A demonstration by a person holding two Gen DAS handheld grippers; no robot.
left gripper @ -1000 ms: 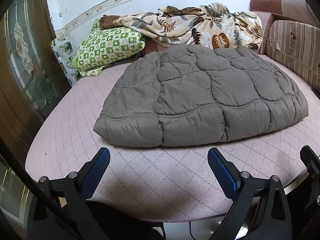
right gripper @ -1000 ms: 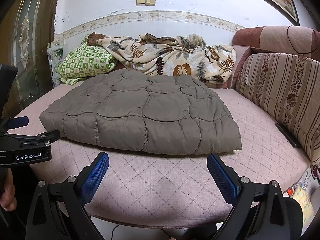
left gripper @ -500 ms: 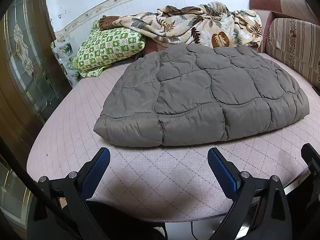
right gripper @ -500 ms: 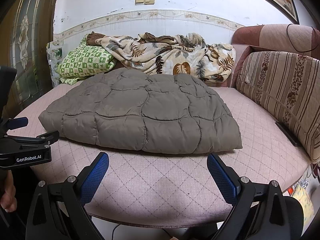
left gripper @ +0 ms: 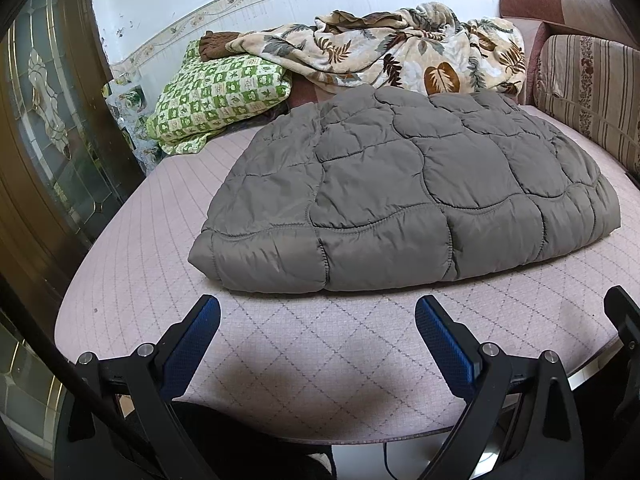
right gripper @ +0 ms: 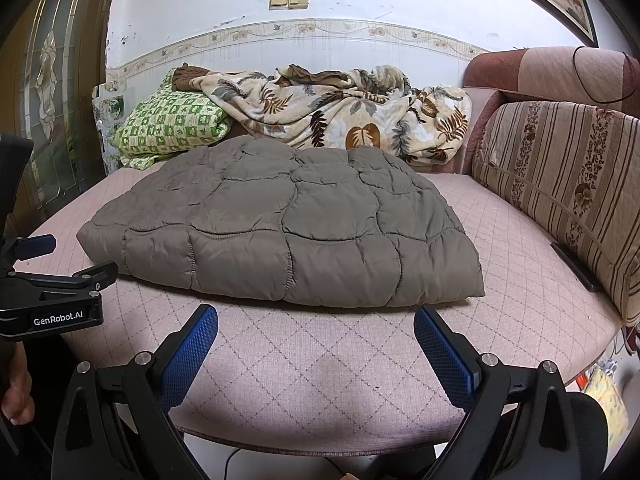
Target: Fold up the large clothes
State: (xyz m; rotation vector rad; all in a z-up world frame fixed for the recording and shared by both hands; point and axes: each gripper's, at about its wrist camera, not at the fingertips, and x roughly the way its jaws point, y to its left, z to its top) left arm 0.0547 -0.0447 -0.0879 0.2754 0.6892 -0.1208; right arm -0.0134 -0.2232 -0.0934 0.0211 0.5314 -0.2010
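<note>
Coat: the gray puffy coat (left gripper: 404, 196) lay flat and folded on the pink couch seat (left gripper: 320, 352).
Your grippers: left gripper (left gripper: 318, 344) and right gripper (right gripper: 316, 344) were wide apart, holding nothing.
Left to do: maybe one more fold.

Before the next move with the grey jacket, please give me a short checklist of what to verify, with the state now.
1. Left tool open and empty: ok.
2. Right tool open and empty: ok.
3. Grey quilted jacket lies flat on the pink cushion: ok.
4. Near edge of the jacket free, nothing on it: ok.
5. Leaf-print blanket touching the jacket's far edge: cannot tell.
6. Further fold needed: cannot tell.
</note>
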